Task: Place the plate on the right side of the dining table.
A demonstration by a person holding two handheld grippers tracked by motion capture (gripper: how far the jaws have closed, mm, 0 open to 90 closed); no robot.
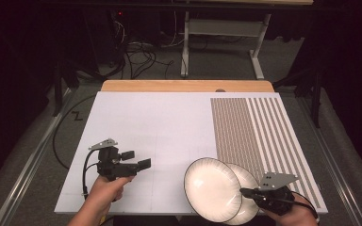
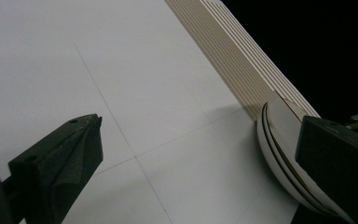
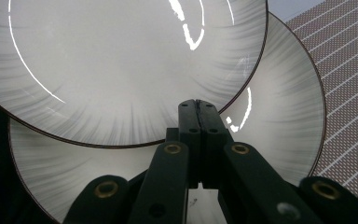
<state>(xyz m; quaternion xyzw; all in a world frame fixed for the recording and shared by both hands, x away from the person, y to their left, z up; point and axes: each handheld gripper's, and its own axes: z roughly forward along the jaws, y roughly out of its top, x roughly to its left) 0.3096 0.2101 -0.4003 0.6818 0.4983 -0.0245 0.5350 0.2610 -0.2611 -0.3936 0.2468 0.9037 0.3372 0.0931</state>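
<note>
Two plates are sitting at the near right corner of the white table [image 1: 136, 117], the top plate [image 1: 212, 188] shifted left over the bottom plate [image 1: 246, 195], beside the striped mat [image 1: 259, 136]. The right gripper [image 1: 243, 191] is working at their overlap; its jaws are pressed together, though whether they are pinching a rim is hard to tell. The left gripper [image 1: 135, 159] is hovering well apart, jaws spread. Judged step: separating the stack. The next move is probably calling for the left gripper to be steadying one plate.
</note>
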